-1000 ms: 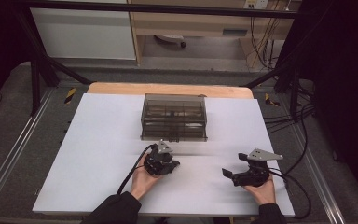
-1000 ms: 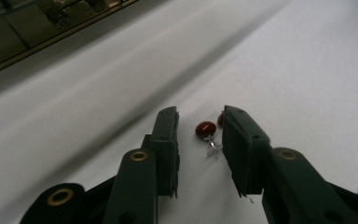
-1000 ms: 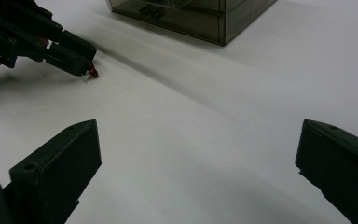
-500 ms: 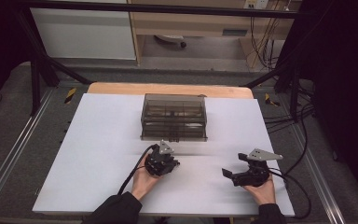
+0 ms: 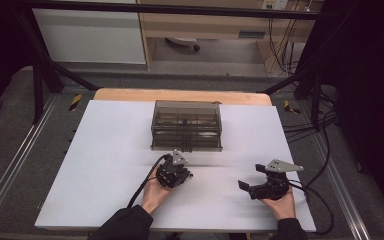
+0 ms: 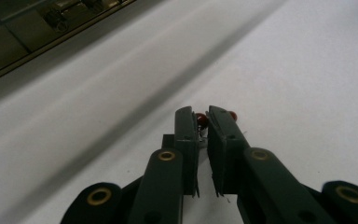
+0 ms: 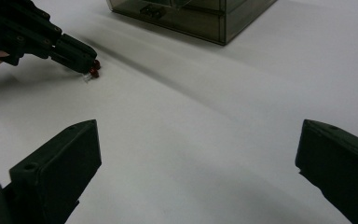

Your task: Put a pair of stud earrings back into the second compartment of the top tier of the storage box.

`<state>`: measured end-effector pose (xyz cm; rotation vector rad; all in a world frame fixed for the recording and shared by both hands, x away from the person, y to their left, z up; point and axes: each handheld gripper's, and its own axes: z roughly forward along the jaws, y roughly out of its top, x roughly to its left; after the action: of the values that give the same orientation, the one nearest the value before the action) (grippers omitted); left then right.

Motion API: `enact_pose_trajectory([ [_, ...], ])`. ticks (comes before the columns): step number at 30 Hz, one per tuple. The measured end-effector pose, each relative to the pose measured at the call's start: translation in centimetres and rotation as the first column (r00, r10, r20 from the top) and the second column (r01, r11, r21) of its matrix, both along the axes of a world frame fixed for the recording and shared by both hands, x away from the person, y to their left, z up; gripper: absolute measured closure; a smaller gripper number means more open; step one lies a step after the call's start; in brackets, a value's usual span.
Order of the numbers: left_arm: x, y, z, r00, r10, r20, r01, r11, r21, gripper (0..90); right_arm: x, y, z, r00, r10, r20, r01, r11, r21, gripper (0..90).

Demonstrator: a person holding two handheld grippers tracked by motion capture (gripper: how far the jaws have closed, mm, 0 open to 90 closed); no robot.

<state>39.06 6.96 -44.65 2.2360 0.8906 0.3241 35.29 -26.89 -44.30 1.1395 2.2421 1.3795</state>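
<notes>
One fixed overhead camera and two low cameras riding on the grippers.

The high view looks forward and down from the person's side, taking in the whole white table top [image 5: 105, 165] and the smoky translucent plastic box [image 5: 186, 125] near its far edge. The left gripper view sits close above the surface, facing along its near-closed black jaws, the box's base at the upper left corner. The right gripper view, equally low, faces the box [image 7: 200, 14] and shares the left gripper [image 7: 89, 65], which pinches something small and red, perhaps beads.
</notes>
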Motion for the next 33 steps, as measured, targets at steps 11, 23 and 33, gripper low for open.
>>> enact_pose_trajectory([
  [11, -0.2, 0.6, 0.6, 0.9998, -0.013, 0.015, 0.013, 0.9998, -0.012, 83.3, 0.0, 0.0, 0.0, 1.0, 0.002, -0.001, -0.002, 1.0, -0.001, 0.6],
  [23, -0.7, 1.5, 1.8, 0.9998, -0.015, 0.012, 0.015, 0.9996, -0.024, 84.0, 0.0, 0.1, -0.1, 1.0, 0.002, -0.003, -0.002, 1.0, -0.001, 0.6],
  [33, -1.3, 2.0, 3.9, 0.9998, -0.016, 0.014, 0.017, 0.9988, -0.046, 84.0, 0.0, 0.1, -0.1, 1.0, 0.002, -0.004, -0.002, 1.0, -0.001, 0.6],
])
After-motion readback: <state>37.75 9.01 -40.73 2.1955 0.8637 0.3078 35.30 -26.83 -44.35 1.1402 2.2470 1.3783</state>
